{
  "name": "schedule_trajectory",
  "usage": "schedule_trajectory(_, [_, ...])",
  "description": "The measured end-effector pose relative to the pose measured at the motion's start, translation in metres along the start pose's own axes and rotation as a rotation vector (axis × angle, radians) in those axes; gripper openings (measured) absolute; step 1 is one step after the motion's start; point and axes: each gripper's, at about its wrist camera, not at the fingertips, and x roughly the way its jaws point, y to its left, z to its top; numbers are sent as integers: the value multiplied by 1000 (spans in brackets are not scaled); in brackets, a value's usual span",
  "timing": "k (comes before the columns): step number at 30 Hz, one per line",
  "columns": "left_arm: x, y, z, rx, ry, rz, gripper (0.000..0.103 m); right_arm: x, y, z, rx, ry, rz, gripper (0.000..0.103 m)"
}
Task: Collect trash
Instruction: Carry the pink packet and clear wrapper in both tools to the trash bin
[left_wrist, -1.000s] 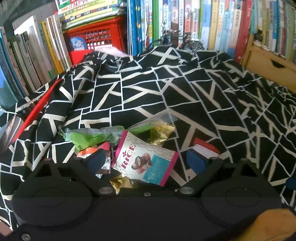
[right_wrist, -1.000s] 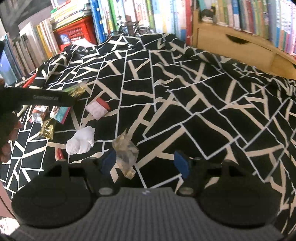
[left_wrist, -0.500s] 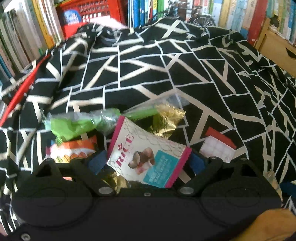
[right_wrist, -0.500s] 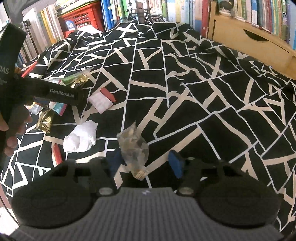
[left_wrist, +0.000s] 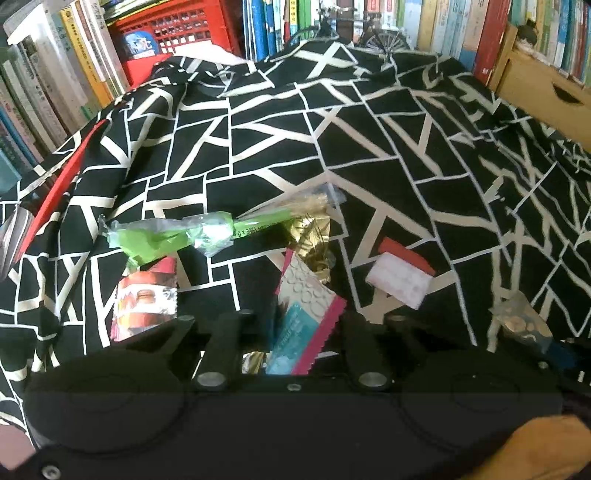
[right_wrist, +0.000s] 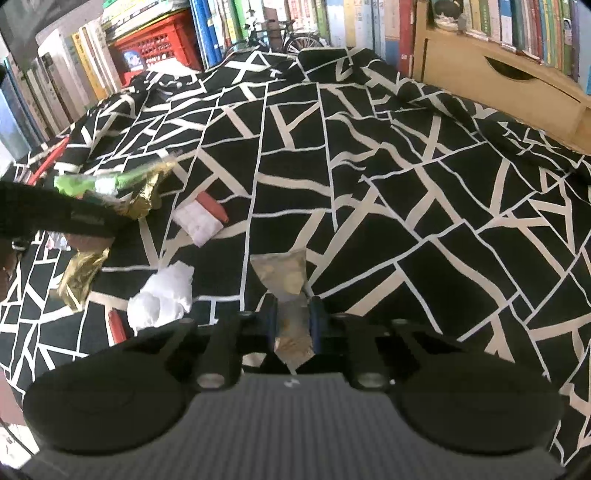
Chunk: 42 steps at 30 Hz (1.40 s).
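Note:
A black-and-white patterned cloth (left_wrist: 369, 155) carries scattered trash. My left gripper (left_wrist: 306, 328) is shut on a white, teal and pink rice snack packet (left_wrist: 306, 314), which stands squeezed on edge. Around it lie a green wrapper (left_wrist: 173, 236), gold foil (left_wrist: 314, 236), an orange-red packet (left_wrist: 144, 299) and a white-and-red packet (left_wrist: 400, 277). My right gripper (right_wrist: 293, 321) is shut on a clear crumpled wrapper (right_wrist: 282, 273). To its left lie a white crumpled tissue (right_wrist: 162, 295), a gold foil piece (right_wrist: 81, 277) and a small red scrap (right_wrist: 116, 325).
Rows of books line the back and left. A red plastic crate (left_wrist: 173, 37) and a model bicycle (left_wrist: 380, 37) stand at the back. A wooden drawer unit (right_wrist: 509, 85) borders the right. A red flat edge (left_wrist: 59, 188) pokes from under the cloth on the left.
Both grippers have shut: the left on the rice packet, now pinched on edge, the right on the clear wrapper. Both have moved forward over the cloth.

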Motion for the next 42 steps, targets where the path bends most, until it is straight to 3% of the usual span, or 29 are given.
schedule_trajectory(15, [-47,-12,-6,23,-77,-41,10,-19,3,8,12,-44,-5,22])
schedule_trajectory(26, [-77,-17,-30,21,-123,-63,10,-40,6,1,9,-79,-22,22])
schedule_trajectory(34, [-109,-10,-65,25,-169,-101,10,-73,16,-28,22,-120,-64,22])
schedule_trajectory(42, [-159,15,-131,63,-238,-181,10,-136,50,-95,114,-220,-135,22])
